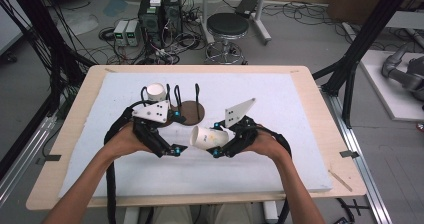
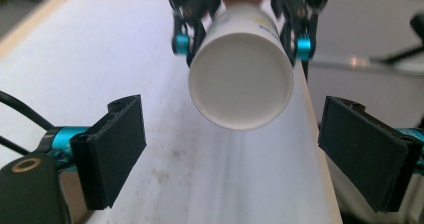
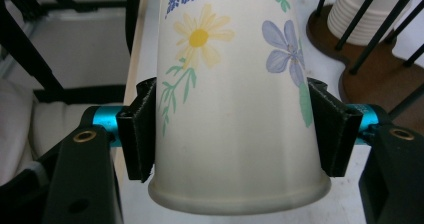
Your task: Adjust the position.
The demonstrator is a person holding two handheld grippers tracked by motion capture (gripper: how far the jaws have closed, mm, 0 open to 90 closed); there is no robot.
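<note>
The right gripper (image 1: 226,145) is squeezing a flowered paper cup (image 1: 209,137) near its rim, holding it sideways above the table – bottom toward the left gripper (image 1: 169,145), whose jaws are standing wide and empty. Next, probably, it is going to the cup holder (image 1: 186,112) – slowly, upright.

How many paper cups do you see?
2 for sure: one flowered cup clamped in the right gripper, one stack in the wooden holder. The stack's nested cups can't be counted.

Robotics lab: computer towers (image 1: 160,14) and tangled cables (image 1: 170,46) on grey floor, stool (image 1: 227,26), black frame posts (image 1: 367,39) around bench (image 1: 320,129).
</note>
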